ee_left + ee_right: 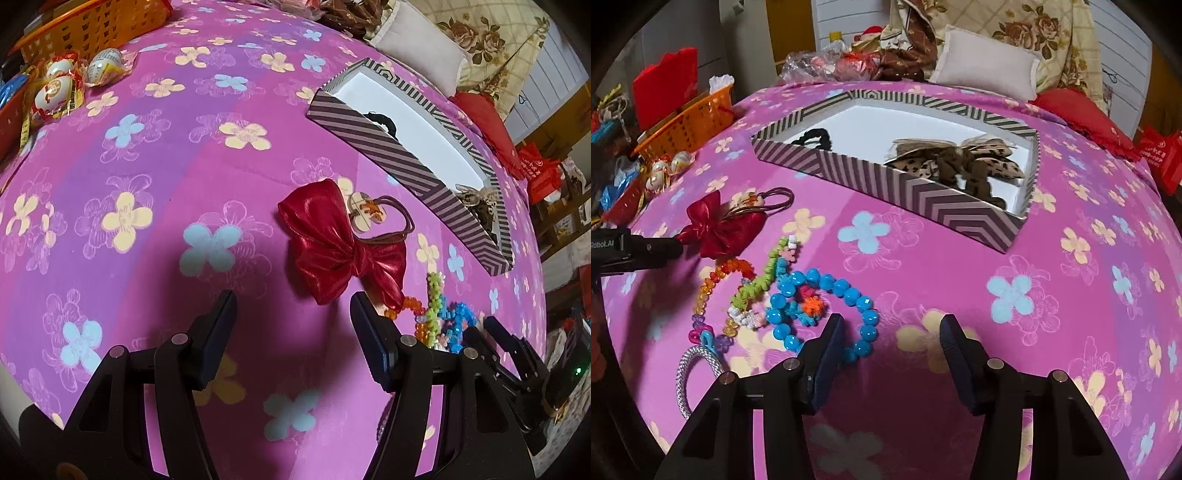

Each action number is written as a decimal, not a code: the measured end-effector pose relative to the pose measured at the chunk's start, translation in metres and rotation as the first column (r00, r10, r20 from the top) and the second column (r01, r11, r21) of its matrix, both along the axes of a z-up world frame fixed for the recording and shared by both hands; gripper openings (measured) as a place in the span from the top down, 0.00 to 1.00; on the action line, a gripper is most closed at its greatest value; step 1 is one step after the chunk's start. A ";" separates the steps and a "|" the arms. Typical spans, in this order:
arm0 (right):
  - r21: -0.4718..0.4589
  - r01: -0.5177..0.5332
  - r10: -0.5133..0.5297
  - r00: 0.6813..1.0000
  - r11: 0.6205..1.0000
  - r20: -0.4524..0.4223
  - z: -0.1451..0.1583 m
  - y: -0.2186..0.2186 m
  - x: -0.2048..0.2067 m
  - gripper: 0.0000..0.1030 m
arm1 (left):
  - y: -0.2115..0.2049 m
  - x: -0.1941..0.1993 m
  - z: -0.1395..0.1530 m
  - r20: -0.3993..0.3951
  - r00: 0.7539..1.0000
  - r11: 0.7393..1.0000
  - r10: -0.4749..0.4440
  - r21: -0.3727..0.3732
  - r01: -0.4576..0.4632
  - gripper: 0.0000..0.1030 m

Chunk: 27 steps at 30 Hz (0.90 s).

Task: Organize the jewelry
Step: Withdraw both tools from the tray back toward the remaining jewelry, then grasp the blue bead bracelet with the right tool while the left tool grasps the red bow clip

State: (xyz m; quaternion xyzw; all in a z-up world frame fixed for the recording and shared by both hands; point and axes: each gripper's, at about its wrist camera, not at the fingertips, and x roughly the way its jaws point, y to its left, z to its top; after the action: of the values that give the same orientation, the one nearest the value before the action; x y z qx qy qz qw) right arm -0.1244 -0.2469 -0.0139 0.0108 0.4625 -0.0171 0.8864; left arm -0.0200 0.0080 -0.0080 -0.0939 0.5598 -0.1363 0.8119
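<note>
Clearly both tools gape wide and hold nothing: the left tool (293, 314) hovers beside the red bow (341, 254), the right tool (892, 332) by the blue bead bracelet (827, 306). Both pieces lie on the flowered bed cover (1034, 332), short of the striped box (923, 199). Likely light; the bow soft, best pinched at its knot, the beads hard and slippery. Open cover lies between pile and box wall.
</note>
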 end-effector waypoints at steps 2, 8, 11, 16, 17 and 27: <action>-0.012 0.003 -0.003 1.000 1.000 -0.002 0.000 -0.003 -0.003 0.50 | -0.001 0.002 0.000 0.004 1.000 1.000 -0.001 0.005 0.001 0.38; 0.004 -0.006 0.006 1.000 1.000 -0.001 -0.002 -0.004 -0.006 0.50 | -0.005 0.008 0.000 0.016 1.000 1.000 0.000 0.009 0.000 0.38; -0.003 -0.020 0.020 1.000 1.000 0.005 -0.002 0.000 -0.005 0.50 | -0.008 0.012 0.000 0.017 1.000 1.000 0.001 0.006 -0.001 0.37; -0.001 -0.027 0.027 0.999 1.000 0.027 -0.003 0.003 -0.003 0.50 | -0.013 0.020 0.000 0.029 1.000 1.000 0.002 0.020 -0.003 0.37; 0.000 -0.028 0.028 0.999 1.000 0.033 -0.003 0.003 -0.003 0.50 | -0.015 0.022 -0.001 0.033 0.999 1.000 0.000 0.021 0.000 0.37; -0.005 -0.076 0.076 0.995 0.997 0.062 -0.003 0.011 -0.004 0.88 | -0.019 0.027 -0.001 0.049 0.998 0.996 -0.048 -0.075 0.052 0.79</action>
State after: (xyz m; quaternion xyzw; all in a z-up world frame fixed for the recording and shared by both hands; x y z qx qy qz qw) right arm -0.1288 -0.2357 -0.0170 -0.0073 0.4349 0.0167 0.9003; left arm 0.0067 -0.0105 -0.0094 -0.1078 0.5372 -0.1800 0.8170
